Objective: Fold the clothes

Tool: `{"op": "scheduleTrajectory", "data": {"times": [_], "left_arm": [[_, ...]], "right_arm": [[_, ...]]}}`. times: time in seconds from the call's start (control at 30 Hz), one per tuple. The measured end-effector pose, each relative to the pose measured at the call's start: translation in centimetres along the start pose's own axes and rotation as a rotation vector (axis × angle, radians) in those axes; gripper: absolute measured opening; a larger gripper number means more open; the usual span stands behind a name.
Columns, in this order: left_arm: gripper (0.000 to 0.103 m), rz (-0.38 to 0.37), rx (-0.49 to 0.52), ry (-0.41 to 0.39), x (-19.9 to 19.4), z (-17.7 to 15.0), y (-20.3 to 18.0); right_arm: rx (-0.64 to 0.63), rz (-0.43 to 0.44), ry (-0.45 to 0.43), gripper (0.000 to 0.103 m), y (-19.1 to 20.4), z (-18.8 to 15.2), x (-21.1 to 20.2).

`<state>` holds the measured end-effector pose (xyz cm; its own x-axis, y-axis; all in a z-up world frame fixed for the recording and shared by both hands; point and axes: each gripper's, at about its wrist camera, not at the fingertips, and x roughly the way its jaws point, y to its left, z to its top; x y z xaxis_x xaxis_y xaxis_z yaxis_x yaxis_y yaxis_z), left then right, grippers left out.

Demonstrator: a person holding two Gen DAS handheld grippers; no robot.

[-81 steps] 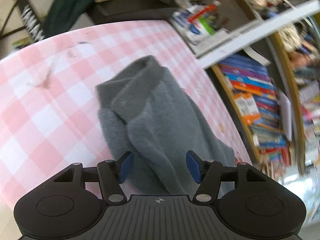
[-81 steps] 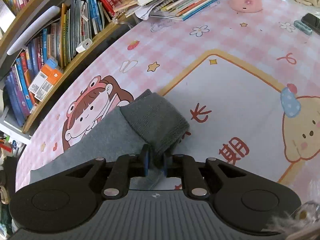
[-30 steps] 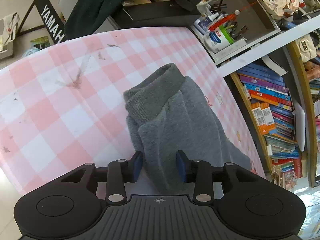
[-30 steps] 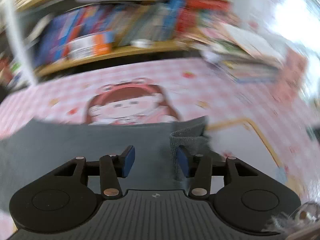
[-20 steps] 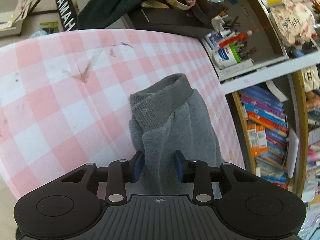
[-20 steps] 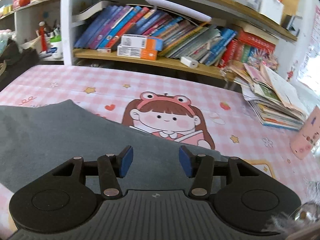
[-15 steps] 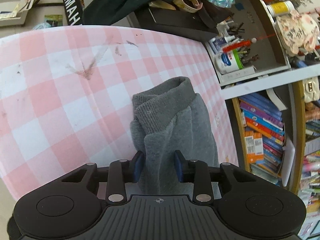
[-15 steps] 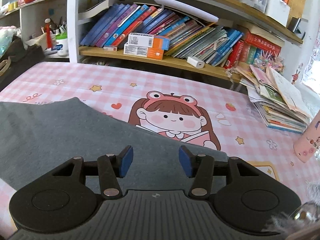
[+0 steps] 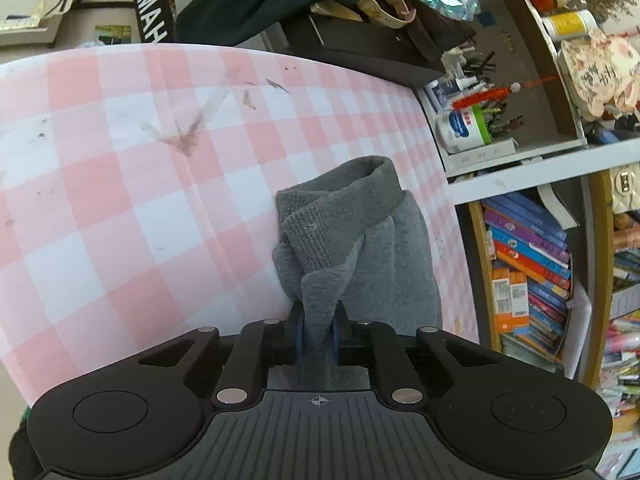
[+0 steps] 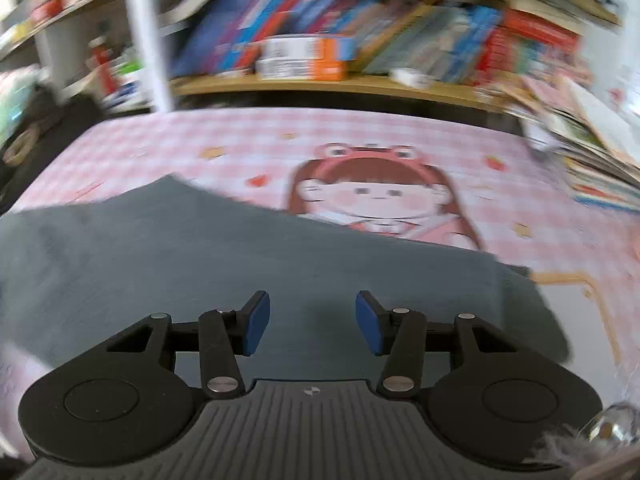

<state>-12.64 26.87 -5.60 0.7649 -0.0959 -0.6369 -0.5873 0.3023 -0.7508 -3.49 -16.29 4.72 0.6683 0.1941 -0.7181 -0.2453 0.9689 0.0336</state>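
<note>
The soft grey fleece garment with a ribbed cuff (image 9: 352,236) lies on the pink and white checked tablecloth (image 9: 120,184). In the left wrist view, the black left gripper with blue pads (image 9: 318,338) has just been closing its jaws, and now they pinch a fold of the grey cloth tight between them. The fold rises up from the pads into a little peak, and the ribbed cuff bunches just past it. The rest of the garment runs off to the right, near the table's edge. Past that edge stands a wooden shelf full of bright books (image 9: 528,268), and above it a white shelf holds a white bottle with a blue label (image 9: 460,130). Dark smudges (image 9: 188,136) mark the cloth further up the table. In the right wrist view, which is blurry, the black right gripper with blue pads (image 10: 313,324) hangs over a wide flat part of the grey garment (image 10: 240,256). Its jaws stand apart, with nothing pinched between them. Just beyond the grey cloth is a cartoon girl in a pink frog hat (image 10: 372,196) printed on the tablecloth, and behind her is a long row of books (image 10: 360,40).
</note>
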Motion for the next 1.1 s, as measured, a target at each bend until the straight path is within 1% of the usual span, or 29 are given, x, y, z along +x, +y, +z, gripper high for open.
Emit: {"op": "scheduleTrajectory", "data": {"times": [0.03,0.07,0.1,0.13,0.2,0.23,0.27,0.3,0.33,0.37,0.43,0.47,0.5,0.53,0.57,0.6,0.63,0.67,0.73,0.8,0.9,0.97,1.0,1.1], "left_arm": [[0.008,0.004,0.015,-0.001,0.0,0.0,-0.2],[0.007,0.004,0.051,-0.011,-0.2,-0.1,-0.7],[0.007,-0.004,0.120,-0.030,-0.7,-0.4,-1.7],[0.007,-0.021,0.213,-0.056,-1.2,-0.9,-3.1],[0.007,-0.069,0.461,-0.123,-2.8,-2.4,-6.5],[0.007,-0.093,0.555,-0.148,-3.5,-3.1,-7.8],[0.007,-0.113,0.612,-0.165,-3.9,-3.6,-8.6],[0.008,-0.125,0.612,-0.171,-4.2,-3.7,-8.8],[0.008,-0.120,0.575,-0.164,-4.0,-3.4,-8.5],[0.008,-0.097,0.514,-0.146,-3.5,-2.9,-7.6],[0.008,-0.006,0.337,-0.094,-2.0,-1.4,-4.9],[0.008,0.026,0.235,-0.059,-1.2,-0.8,-3.3],[0.010,0.035,0.140,-0.025,-0.7,-0.4,-1.8],[0.013,0.034,0.075,-0.017,-0.5,-0.2,-0.8],[0.015,0.015,0.036,-0.019,-0.5,-0.2,-0.1],[0.022,0.002,0.026,-0.019,-0.6,-0.2,0.0],[0.025,0.004,0.040,-0.020,-0.6,-0.2,-0.1],[0.031,-0.003,0.059,-0.023,-0.6,-0.2,-0.2],[0.036,-0.019,0.075,-0.031,-0.4,-0.1,-0.3],[0.037,-0.034,0.063,-0.040,-0.4,-0.1,-0.1],[0.037,-0.060,0.004,-0.049,-0.4,0.1,0.5],[0.037,-0.071,-0.027,-0.055,-0.2,0.2,0.6],[0.037,-0.075,-0.037,-0.057,-0.1,0.3,0.6],[0.037,-0.074,-0.044,-0.058,0.3,0.4,0.3]], "right_arm": [[-0.028,0.025,0.005,0.046,0.6,0.1,0.1],[-0.059,0.050,0.011,0.046,1.3,0.2,0.3],[-0.090,0.074,0.015,0.046,1.9,0.3,0.4],[-0.123,0.099,0.019,0.046,2.5,0.4,0.6],[-0.186,0.145,0.027,0.046,3.9,0.9,1.0],[-0.216,0.167,0.026,0.046,4.6,1.2,1.3],[-0.242,0.191,0.024,0.046,5.3,1.6,1.5],[-0.259,0.212,0.022,0.046,5.9,2.0,1.7],[-0.274,0.237,0.021,0.046,6.7,2.5,2.0],[-0.287,0.256,0.022,0.046,7.3,2.9,2.2],[-0.324,0.291,0.026,0.046,8.9,3.5,3.0],[-0.338,0.304,0.033,0.046,9.7,3.8,3.4],[-0.346,0.314,0.041,0.047,10.4,4.1,3.8],[-0.351,0.319,0.050,0.047,11.2,4.2,4.3],[-0.354,0.318,0.060,0.047,11.9,4.3,4.7],[-0.355,0.314,0.067,0.047,12.5,4.3,5.0],[-0.355,0.308,0.073,0.047,13.0,4.2,5.3],[-0.355,0.302,0.079,0.047,13.4,3.9,5.4],[-0.365,0.283,0.091,0.047,14.0,3.3,5.7],[-0.392,0.274,0.100,0.047,14.6,2.7,5.9],[-0.449,0.288,0.128,0.047,15.4,1.7,6.2],[-0.478,0.284,0.121,0.048,15.7,1.3,6.1],[-0.481,0.284,0.122,0.048,15.7,1.3,6.1],[-0.459,0.282,0.132,0.054,15.3,1.3,6.4]]}}
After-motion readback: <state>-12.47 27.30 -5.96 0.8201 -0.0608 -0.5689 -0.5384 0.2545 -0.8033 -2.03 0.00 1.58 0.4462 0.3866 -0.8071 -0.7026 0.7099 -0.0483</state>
